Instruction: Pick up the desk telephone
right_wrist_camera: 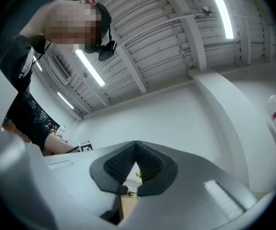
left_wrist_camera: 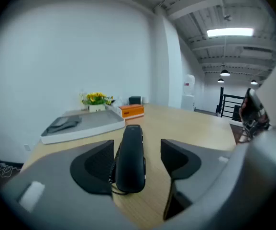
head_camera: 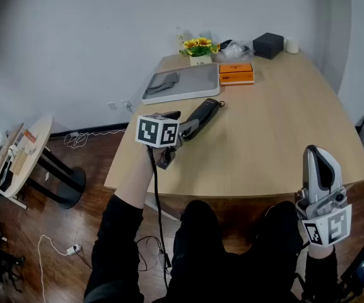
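A black telephone handset [head_camera: 202, 115] lies on the wooden table [head_camera: 276, 125], near its front left corner, pointing toward the grey tray. My left gripper [head_camera: 190, 127] stands open around the handset's near end. In the left gripper view the handset [left_wrist_camera: 130, 157] lies between the two dark pads, close to the left one, with a gap to the right one; its coiled cord shows beside it. No phone base is in view. My right gripper [head_camera: 318, 156] hangs off the table's front right edge, pointing up, shut and empty [right_wrist_camera: 137, 150].
A grey tray [head_camera: 197, 88] with a dark cloth lies at the back left. Behind it are an orange box [head_camera: 236, 73], a flower pot [head_camera: 199, 46], a black box [head_camera: 268, 45] and a white cup [head_camera: 291, 45]. A round side table [head_camera: 24, 150] stands at the left.
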